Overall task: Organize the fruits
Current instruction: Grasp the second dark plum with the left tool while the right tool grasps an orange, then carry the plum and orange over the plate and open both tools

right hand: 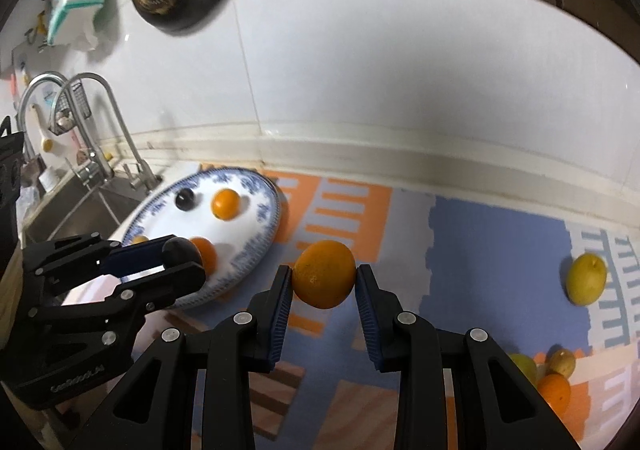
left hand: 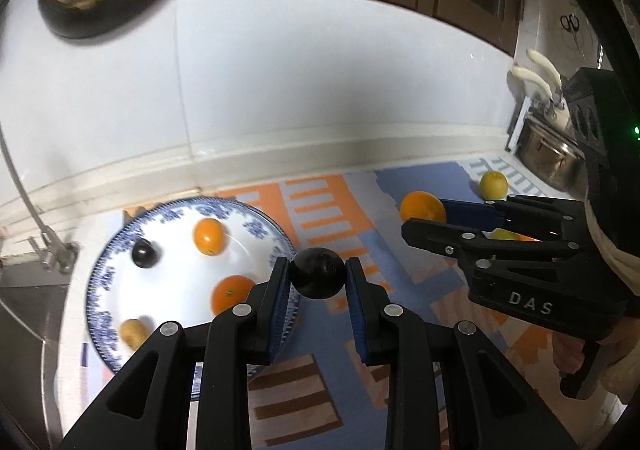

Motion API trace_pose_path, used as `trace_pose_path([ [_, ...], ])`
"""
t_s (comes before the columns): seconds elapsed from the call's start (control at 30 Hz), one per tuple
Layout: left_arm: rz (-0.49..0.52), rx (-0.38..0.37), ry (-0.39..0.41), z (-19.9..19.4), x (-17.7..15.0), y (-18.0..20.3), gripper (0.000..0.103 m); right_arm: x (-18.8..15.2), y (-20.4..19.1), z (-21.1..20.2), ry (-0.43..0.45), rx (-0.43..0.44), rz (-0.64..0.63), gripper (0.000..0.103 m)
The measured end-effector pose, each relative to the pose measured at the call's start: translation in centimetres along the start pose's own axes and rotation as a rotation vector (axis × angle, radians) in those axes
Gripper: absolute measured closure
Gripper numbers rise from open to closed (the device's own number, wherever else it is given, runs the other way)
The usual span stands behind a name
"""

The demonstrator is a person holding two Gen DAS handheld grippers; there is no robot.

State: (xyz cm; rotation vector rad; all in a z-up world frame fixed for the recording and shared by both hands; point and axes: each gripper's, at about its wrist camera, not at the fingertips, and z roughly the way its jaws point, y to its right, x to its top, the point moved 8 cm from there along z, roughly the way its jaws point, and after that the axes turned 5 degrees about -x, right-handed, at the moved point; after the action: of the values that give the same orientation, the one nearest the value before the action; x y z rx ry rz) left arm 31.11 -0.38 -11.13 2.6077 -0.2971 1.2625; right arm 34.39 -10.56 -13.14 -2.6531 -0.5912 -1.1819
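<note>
My left gripper (left hand: 318, 278) is shut on a dark plum (left hand: 318, 273) and holds it over the right rim of a blue-and-white plate (left hand: 120, 246). The plate holds another dark plum (left hand: 143, 253), two small oranges (left hand: 208, 236) and a yellowish fruit (left hand: 134, 332). My right gripper (right hand: 324, 282) is shut on an orange (right hand: 325, 273) above the patterned mat, right of the plate (right hand: 260, 218). The right gripper also shows in the left wrist view (left hand: 440, 220), and the left gripper shows in the right wrist view (right hand: 182, 256).
A yellow fruit (right hand: 586, 278) lies on the mat at the right, with several more fruits (right hand: 554, 382) at the lower right. A sink with faucets (right hand: 92, 154) is left of the plate. A steel pot (left hand: 548, 154) stands at the far right. A tiled wall runs behind.
</note>
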Motion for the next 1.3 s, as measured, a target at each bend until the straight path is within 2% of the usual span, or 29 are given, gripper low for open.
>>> trace_pose_path([
  [0.5,-0.045,0.115,0.098,-5.0,0.8,-4.1,0.075,3.6,-5.7,-4.0,0.146,0.023,-0.118,0.070],
  [0.8,-0.091,0.199,0.131,-7.1,0.6,-7.6,0.075,5.3,-10.0,-4.4,0.194,0.086,-0.183,0.070],
  [1.0,-0.111,0.232,0.134,-7.4,0.3,-9.4,0.075,6.0,-12.6,-4.4,0.228,0.118,-0.243,0.070],
  [1.3,-0.125,0.261,0.097,-5.7,-0.4,-11.9,0.075,6.5,-14.7,-2.7,0.235,0.137,-0.298,0.070],
])
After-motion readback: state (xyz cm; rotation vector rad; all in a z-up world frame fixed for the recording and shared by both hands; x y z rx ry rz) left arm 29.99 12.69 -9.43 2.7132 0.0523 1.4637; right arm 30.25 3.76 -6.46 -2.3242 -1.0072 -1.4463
